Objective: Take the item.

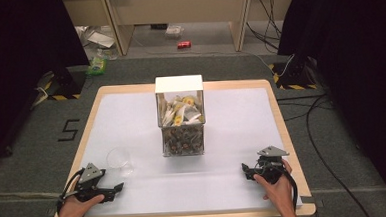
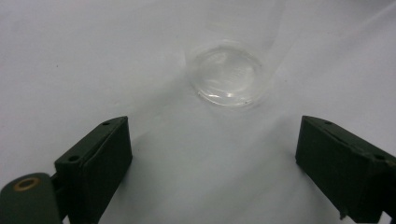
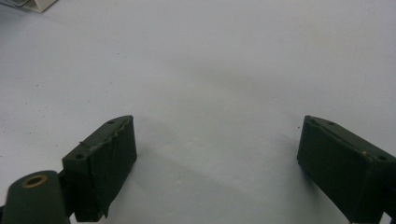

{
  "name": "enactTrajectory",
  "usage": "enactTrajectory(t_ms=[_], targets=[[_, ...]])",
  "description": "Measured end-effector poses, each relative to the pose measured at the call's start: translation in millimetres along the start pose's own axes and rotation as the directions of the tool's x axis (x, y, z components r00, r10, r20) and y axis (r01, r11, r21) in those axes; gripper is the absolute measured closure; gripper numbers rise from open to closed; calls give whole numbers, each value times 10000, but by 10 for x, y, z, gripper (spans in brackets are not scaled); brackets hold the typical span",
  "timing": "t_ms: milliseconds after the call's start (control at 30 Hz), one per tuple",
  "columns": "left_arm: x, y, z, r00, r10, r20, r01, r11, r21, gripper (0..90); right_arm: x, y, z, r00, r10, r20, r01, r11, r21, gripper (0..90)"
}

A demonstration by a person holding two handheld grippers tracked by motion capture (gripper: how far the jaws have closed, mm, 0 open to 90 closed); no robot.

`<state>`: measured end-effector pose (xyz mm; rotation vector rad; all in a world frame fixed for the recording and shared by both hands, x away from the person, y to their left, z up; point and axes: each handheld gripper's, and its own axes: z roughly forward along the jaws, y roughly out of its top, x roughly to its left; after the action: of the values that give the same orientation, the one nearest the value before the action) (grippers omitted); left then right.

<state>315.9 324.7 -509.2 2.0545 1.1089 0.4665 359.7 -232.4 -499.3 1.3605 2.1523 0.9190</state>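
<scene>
— High view first: what sits on the table [image 1: 130, 94]?

— A white sheet [image 1: 131, 121] covers most of the wooden top. Near the far middle stands a clear box [image 1: 180, 120] with a white lid; its upper part holds pale and yellow bits, its lower part darker small pieces, too small to name. A clear glass [image 1: 119, 161] stands on the sheet toward the near left.

— And the grippers?

— The left gripper [image 1: 116, 188] rests low at the near left corner, held by the person's left hand [image 1: 75, 207], just near of the glass and apart from it. The right gripper [image 1: 246, 170] sits at the near right, in the right hand [image 1: 277, 186], well apart from the box.

— How do the jaws stand?

— On the left gripper view, the left gripper [image 2: 212, 158] has its two black jaws spread wide with nothing between them; the glass [image 2: 229, 74] lies ahead of the gap, its round base plain, its walls faint. On the right gripper view, the right gripper [image 3: 217, 161] is likewise spread wide and holds nothing, with bare white sheet [image 3: 210, 70] ahead.

— Beyond the table?

— Grey floor, cables [image 1: 317, 127], a red can [image 1: 183, 45] lying far back.
</scene>
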Motion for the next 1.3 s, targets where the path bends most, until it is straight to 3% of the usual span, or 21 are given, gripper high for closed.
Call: enactTrajectory(t_ms=[233,500,667,933,1300], targets=[[-2,-1,-18,9996,-234,-159,232,9997,-100,147,1,0,0,10000,11,3,-11,10000,5,124],[-90,27,-130,9999,-55,-116,55,10000,-16,155,-1,0,0,10000,-17,2,17,10000,-4,124],[-162,90,-261,9999,117,-117,-120,9997,-215,155,1,0,-2,10000,-1,2,1,10000,16,124],[-275,231,-561,9997,234,-84,-241,9949,-975,154,7,-1,-3,10000,66,3,-66,10000,34,124],[-329,336,-722,9988,310,-388,-373,9842,-1729,155,6,0,-2,10000,49,7,-49,10000,32,124]])
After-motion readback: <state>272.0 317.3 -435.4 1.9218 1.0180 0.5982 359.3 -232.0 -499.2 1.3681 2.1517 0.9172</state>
